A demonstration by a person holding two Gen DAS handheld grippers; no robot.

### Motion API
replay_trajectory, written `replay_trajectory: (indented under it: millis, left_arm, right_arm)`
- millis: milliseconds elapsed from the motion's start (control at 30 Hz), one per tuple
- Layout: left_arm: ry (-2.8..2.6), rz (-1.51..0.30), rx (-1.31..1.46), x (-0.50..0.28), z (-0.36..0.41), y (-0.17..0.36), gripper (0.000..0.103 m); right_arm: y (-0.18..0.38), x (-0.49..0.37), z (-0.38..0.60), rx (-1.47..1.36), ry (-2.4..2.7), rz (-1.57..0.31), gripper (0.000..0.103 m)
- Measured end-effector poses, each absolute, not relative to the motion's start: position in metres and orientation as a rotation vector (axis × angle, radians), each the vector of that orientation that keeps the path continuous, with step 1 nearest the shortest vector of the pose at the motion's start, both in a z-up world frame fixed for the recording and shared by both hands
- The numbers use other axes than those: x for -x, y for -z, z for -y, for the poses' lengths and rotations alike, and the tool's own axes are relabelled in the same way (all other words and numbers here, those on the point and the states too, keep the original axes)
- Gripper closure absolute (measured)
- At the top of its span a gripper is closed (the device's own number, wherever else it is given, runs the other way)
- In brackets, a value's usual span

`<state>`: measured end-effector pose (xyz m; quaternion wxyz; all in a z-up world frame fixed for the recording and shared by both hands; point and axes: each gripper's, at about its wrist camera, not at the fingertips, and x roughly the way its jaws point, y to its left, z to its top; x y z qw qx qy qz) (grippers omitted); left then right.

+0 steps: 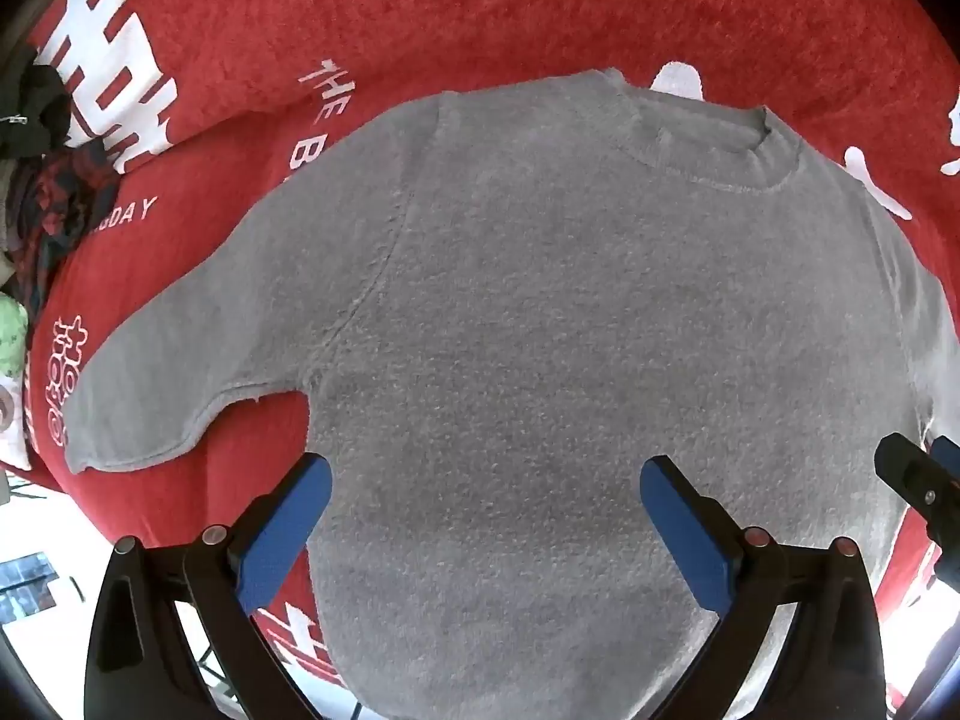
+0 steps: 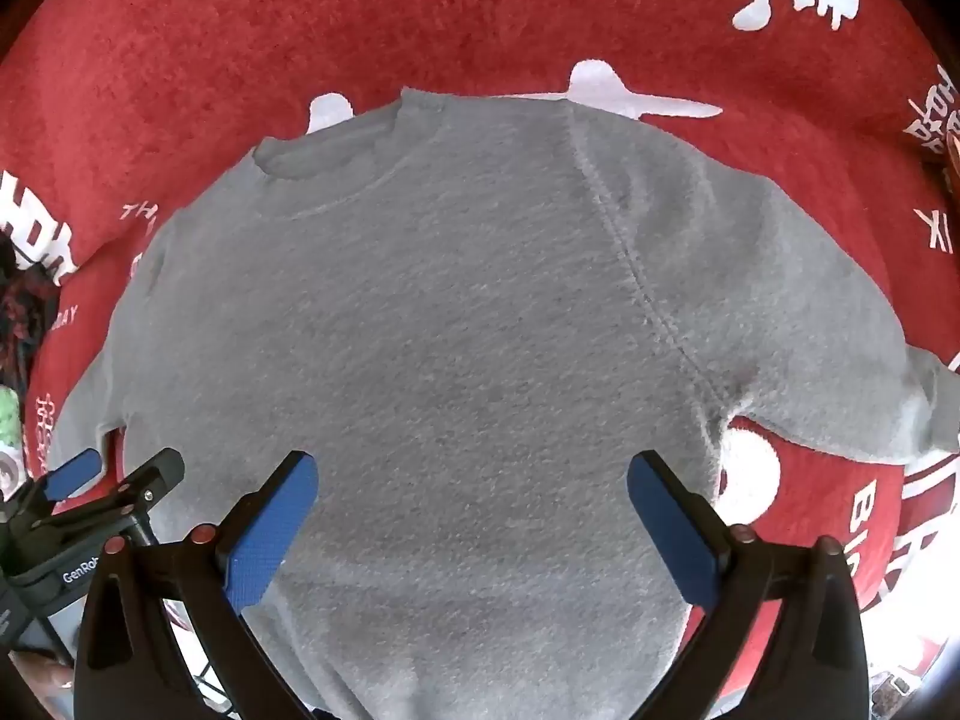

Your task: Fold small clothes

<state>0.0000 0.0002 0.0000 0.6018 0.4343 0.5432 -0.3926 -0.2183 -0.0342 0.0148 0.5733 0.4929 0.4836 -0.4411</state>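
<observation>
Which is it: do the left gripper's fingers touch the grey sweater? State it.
Cannot tell. In the left wrist view the left gripper hangs open over the grey sweater; no contact or gap shows plainly.

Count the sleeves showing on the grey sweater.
2. The left sleeve stretches out flat over the red blanket. The right sleeve reaches the opposite way, its cuff running off the frame edge. Neither is folded in yet.

Left claw (image 1: 485, 483) jaws spread wide, right claw (image 2: 472, 477) likewise; both side by side, blue pads angled outward
</observation>
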Motion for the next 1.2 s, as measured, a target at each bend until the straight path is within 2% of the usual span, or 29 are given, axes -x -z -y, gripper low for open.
replay_trajectory:
  millis: [1200]
  left_arm:
    - [0.905,-1.262,-1.007,-0.014,-0.004,0.004,0.000]
  right_arm:
    - [-0.011,0.210,0.035,-1.156,1.030,-1.145,0.000]
